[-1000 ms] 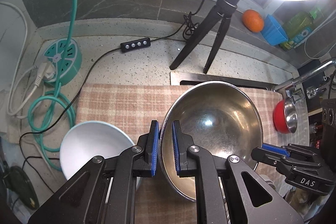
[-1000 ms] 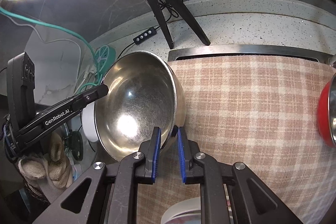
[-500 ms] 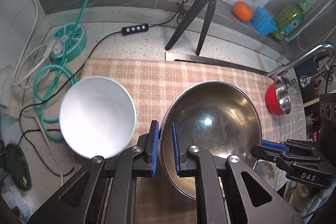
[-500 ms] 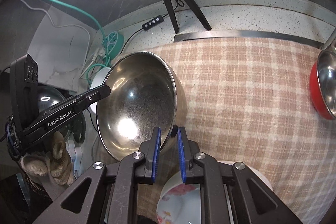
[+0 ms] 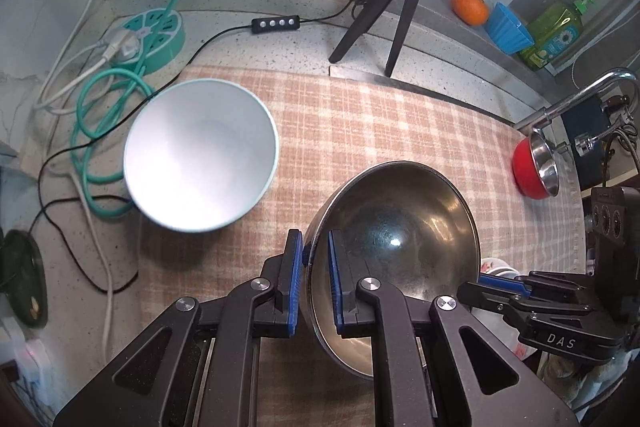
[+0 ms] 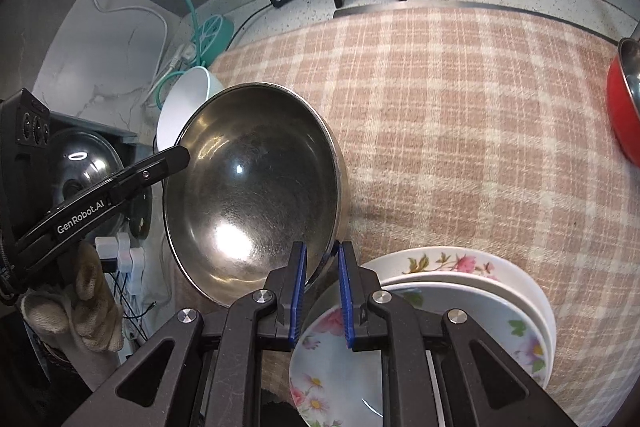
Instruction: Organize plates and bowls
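Beside the white bowl (image 5: 200, 155) and floral plates (image 6: 460, 291), both grippers' fingers (image 5: 294, 279) clench the steel bowl (image 5: 400, 227).

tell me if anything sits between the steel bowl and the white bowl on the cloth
Nothing visible does. The steel bowl, clamped at its rim by the left gripper and the right gripper, has only bare checked cloth between it and the white bowl.
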Demonstrator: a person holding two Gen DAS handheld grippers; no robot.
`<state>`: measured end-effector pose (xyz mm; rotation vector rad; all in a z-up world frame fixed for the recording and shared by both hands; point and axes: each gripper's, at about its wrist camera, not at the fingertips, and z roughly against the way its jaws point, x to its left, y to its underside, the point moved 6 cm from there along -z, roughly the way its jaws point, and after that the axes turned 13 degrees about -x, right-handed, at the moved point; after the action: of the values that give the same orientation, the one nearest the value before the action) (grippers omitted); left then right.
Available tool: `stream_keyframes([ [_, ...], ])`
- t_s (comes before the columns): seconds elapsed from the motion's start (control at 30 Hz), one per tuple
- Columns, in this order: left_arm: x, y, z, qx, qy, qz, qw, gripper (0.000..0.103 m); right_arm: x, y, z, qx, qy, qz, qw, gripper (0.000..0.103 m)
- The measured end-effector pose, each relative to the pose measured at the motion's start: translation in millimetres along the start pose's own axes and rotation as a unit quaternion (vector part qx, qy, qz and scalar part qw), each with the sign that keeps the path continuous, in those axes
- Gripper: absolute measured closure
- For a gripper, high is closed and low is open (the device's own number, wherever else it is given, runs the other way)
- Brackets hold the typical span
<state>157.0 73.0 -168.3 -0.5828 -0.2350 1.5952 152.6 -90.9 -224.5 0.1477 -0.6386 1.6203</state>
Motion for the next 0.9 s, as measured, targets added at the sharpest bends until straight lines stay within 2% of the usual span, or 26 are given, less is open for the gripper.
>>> stream_keyframes([
  [0.9, 12.7, 17.1, 2.3, -0.004, -0.002, 0.025, 0.9997, 0.092, 4.3, -3.5, 2.7, -0.019, 0.01, 0.026, 0.999, 0.088],
])
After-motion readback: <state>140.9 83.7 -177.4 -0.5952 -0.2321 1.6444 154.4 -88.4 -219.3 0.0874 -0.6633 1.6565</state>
